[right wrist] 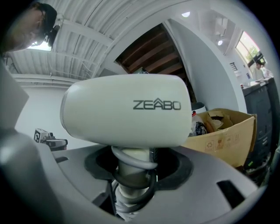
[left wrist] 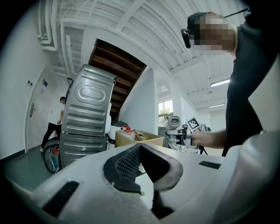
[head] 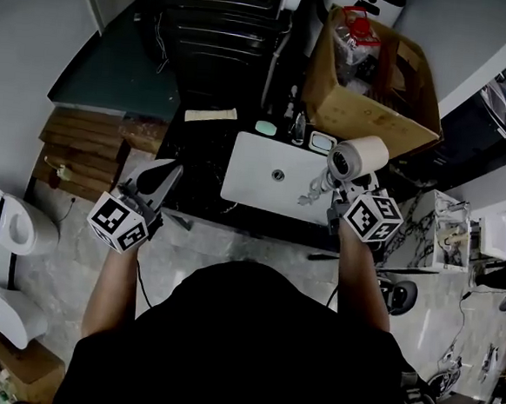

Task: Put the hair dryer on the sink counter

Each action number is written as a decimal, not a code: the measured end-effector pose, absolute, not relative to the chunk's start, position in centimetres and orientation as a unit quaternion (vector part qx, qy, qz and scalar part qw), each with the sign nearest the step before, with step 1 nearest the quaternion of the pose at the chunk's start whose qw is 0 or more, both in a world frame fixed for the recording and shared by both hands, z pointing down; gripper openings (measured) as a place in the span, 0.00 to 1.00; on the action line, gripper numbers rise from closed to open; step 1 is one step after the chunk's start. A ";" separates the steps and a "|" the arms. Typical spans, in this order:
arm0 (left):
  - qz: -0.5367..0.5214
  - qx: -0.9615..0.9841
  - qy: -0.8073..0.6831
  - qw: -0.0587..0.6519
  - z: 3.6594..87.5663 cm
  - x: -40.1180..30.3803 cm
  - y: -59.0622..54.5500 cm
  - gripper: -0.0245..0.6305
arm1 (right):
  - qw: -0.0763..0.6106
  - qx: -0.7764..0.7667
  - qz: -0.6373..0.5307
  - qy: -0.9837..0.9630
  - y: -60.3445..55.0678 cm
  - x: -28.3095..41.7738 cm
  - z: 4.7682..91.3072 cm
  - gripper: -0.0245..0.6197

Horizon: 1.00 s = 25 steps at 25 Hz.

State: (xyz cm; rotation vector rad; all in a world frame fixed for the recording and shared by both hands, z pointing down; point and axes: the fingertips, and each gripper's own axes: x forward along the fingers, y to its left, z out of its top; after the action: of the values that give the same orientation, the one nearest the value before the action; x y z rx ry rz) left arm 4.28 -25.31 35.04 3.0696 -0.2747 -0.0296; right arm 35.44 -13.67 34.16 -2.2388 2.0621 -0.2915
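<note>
We hold the hair dryer (head: 358,156) in the right gripper (head: 344,192). Its jaws are clamped on the handle, just where the grey cord (right wrist: 131,159) is wound in coils. In this way the cord is pressed to the handle and does not hang loose, we think. The white barrel lies level above the jaws, so its weight sits over the grip.

In the head view the dryer is in the air, right of centre, over the right edge of the white sink basin (head: 255,178). The dark counter (head: 196,156) runs around this basin. The dryer is not yet set down.

The left gripper (head: 168,174) is at the left of the frame. Its jaws are together, with nothing between them. It is apart from the basin, probably to leave the way free.

We judge that the next move must lower the dryer onto a flat part of the counter, not into the basin.
</note>
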 end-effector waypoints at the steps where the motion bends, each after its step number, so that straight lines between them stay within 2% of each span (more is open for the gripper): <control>1: -0.008 0.995 -0.091 0.030 35.2 4.1 -25.3 0.06 | 0.041 -0.729 -0.098 0.677 -14.0 35.3 34.4 0.39; 25: 0.020 0.970 -0.231 0.074 39.2 -7.0 -29.0 0.06 | -0.016 -0.619 -0.147 0.771 -29.1 25.9 39.7 0.39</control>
State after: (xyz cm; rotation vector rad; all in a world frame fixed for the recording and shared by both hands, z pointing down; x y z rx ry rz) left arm -7.02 -28.98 39.21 2.9114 -0.6921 0.0590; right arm 25.91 -29.13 39.71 -1.9659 2.4479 -0.4658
